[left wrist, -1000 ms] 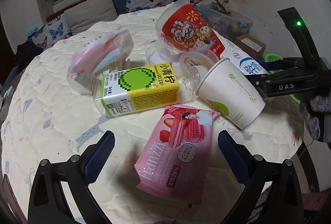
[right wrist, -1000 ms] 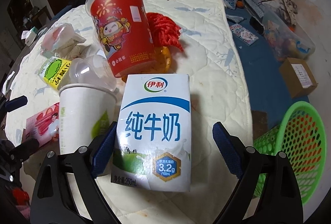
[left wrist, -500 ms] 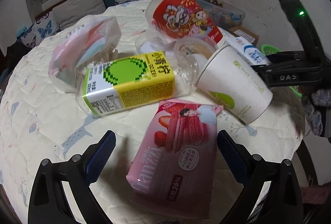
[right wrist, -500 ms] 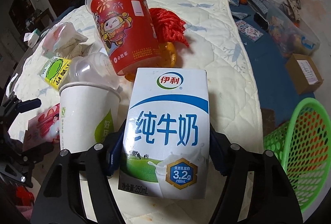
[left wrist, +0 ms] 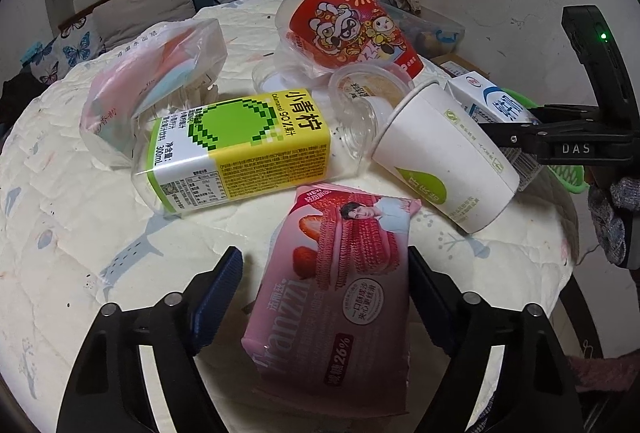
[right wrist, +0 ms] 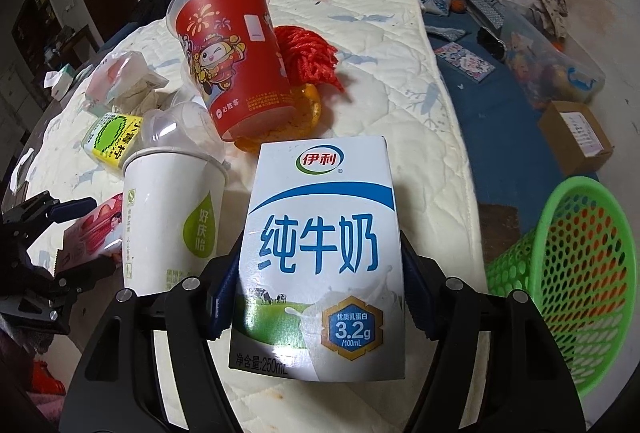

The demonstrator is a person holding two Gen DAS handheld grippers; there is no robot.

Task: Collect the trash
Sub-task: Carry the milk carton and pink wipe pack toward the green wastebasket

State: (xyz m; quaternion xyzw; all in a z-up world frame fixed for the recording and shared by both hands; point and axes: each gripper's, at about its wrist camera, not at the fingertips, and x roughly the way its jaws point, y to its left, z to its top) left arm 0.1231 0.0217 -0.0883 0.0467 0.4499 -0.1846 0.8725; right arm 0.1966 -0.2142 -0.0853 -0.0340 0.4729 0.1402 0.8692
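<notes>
My right gripper [right wrist: 316, 297] is shut on the white and blue milk carton [right wrist: 320, 245], which also shows in the left wrist view [left wrist: 492, 105]. My left gripper [left wrist: 326, 289] straddles the pink wafer packet [left wrist: 340, 281]; the right pad touches it, the left pad stands a little off. Around them on the quilted table lie a white paper cup [left wrist: 444, 157], a yellow-green juice box [left wrist: 240, 149], a red cup [left wrist: 352, 29], a clear plastic lid [left wrist: 364, 101] and a plastic bag [left wrist: 152, 81].
A green mesh basket [right wrist: 568, 273] stands on the floor to the right of the table. A red mesh net [right wrist: 308, 53] lies behind the red cup. A cardboard box [right wrist: 576, 137] and toys sit on the blue floor mat.
My right gripper closed onto the milk carton. My left gripper moved forward over the pink packet and its fingers narrowed around it.
</notes>
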